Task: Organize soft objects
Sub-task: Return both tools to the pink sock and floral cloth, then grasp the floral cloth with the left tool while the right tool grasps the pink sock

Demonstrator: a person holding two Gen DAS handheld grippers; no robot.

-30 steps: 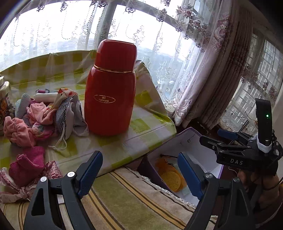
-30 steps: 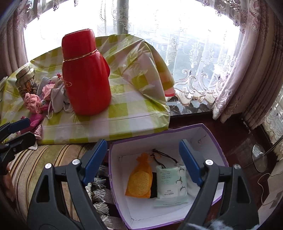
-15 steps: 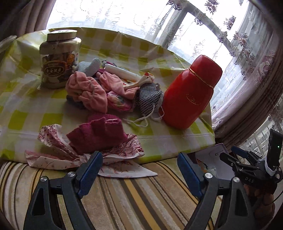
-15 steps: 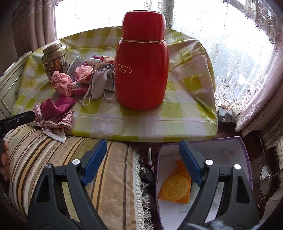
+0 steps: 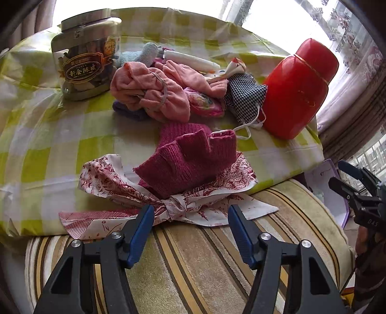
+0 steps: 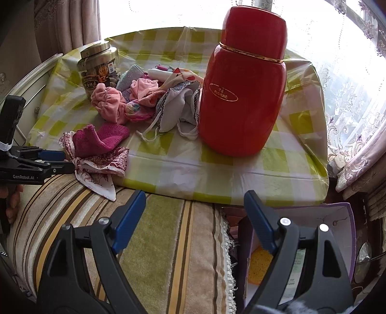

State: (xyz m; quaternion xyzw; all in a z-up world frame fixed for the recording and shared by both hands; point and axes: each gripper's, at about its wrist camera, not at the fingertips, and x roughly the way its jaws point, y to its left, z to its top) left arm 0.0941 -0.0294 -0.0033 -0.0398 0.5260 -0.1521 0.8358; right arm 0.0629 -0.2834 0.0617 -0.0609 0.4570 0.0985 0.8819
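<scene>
Left wrist: left gripper (image 5: 190, 221) spread wide and empty, lined up just short of the knotted scarf (image 5: 178, 205) that hangs off the table (image 5: 36, 149) edge with the knit (image 5: 190, 157) piled on top, probably the next piece to grab. Right wrist: right gripper (image 6: 194, 217) also gaping, holding nothing, parked over the cushion (image 6: 154, 241) beside the box (image 6: 347, 231), likely waiting near the drop spot, with the scarf (image 6: 96, 166) well off to its left.

Bright window (image 6: 168, 14) backlight, blown-out glare, fisheye-warped dark corners
</scene>
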